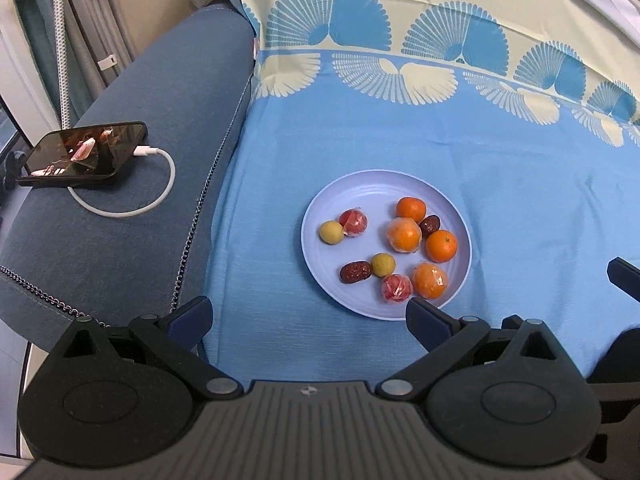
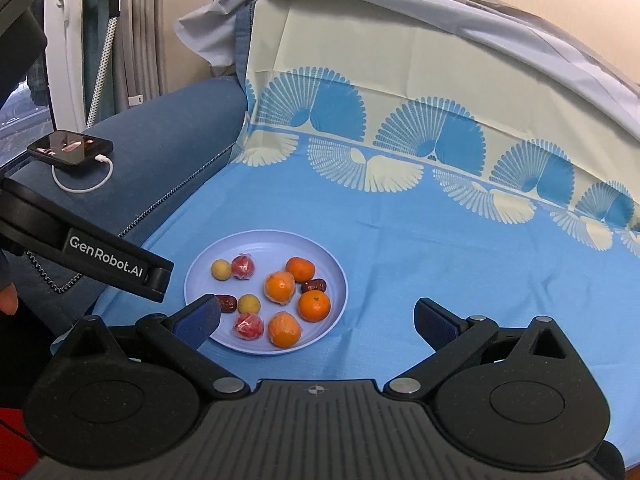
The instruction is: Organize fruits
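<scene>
A pale blue plate [image 1: 360, 188] [image 2: 264, 242] lies on the blue cloth and holds several small fruits: oranges [image 1: 441, 245] [image 2: 314, 305], some in clear wrap [image 1: 404, 234], wrapped red fruits [image 1: 353, 223] [image 2: 243, 267], yellow balls [image 1: 331, 232] [image 2: 221, 269] and dark red dates [image 1: 355, 271] [image 2: 314, 285]. My left gripper [image 1: 308, 314] is open and empty, just short of the plate's near rim. My right gripper [image 2: 318, 318] is open and empty; its left fingertip [image 2: 200, 316] overlaps the plate's near left edge and hides part of a date.
A phone [image 1: 86, 154] [image 2: 70, 147] on a white charging cable [image 1: 132, 208] lies on the blue sofa arm at the left. The patterned cloth [image 1: 440, 128] covers the seat and backrest. The left gripper's body [image 2: 100, 264] shows in the right wrist view.
</scene>
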The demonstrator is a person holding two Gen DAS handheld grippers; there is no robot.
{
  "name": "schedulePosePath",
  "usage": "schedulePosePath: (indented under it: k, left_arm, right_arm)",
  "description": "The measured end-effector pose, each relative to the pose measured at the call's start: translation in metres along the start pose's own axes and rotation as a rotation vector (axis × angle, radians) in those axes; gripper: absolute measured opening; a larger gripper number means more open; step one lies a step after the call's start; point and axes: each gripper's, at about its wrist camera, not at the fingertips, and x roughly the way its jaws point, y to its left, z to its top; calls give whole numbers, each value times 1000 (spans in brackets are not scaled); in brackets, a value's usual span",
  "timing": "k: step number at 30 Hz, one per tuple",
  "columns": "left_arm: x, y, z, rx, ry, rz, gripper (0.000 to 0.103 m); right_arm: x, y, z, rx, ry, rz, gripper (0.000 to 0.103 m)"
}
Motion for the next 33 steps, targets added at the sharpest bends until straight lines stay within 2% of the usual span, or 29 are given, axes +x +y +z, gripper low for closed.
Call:
schedulePosePath:
  k: [33]
  left_arm:
    - [3,-2,-3,22,-3,21,103]
  right_arm:
    - [0,-1,-1,11,7,-5,102]
